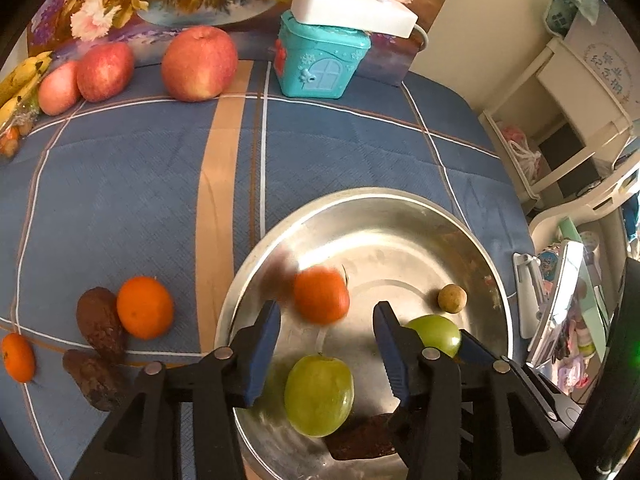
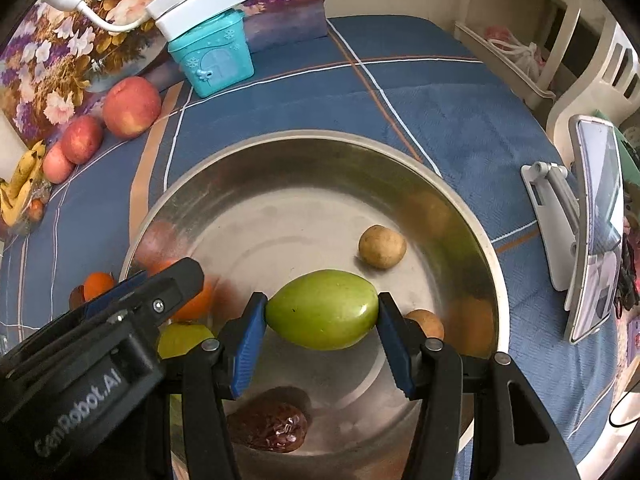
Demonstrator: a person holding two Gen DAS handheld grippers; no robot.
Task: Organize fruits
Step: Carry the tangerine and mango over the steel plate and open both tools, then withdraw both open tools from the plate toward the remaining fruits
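Green fruit (image 2: 322, 310) squeezed end to end between the right fingers (image 2: 248, 340), both blue pads pressing on it, low over the middle of the metal bowl (image 2: 460, 184). Left fingers (image 1: 260, 344) wide apart, holding nothing. Small orange (image 1: 322, 294) just past their tips, blurry, touching neither pad, down inside the bowl near the rim.

Looks like the drop-off step: one fruit let go, one about to be. Next for the right side: open up gently and let the green fruit settle on a bare spot of the bowl floor, not on top of the others.

Also in the bowl: another green fruit (image 1: 318, 394), two little tan fruits (image 2: 382, 246), a wrinkly brown fruit (image 2: 272, 424).

Further out, on the blue checked cloth (image 1: 120, 200): a bigger orange (image 1: 145, 307), a tiny orange (image 1: 18, 356), two brown lumps (image 1: 100, 320). Probably the next to be picked. Far back by the flower picture: red apples (image 1: 199, 64) and bananas (image 1: 20, 80).
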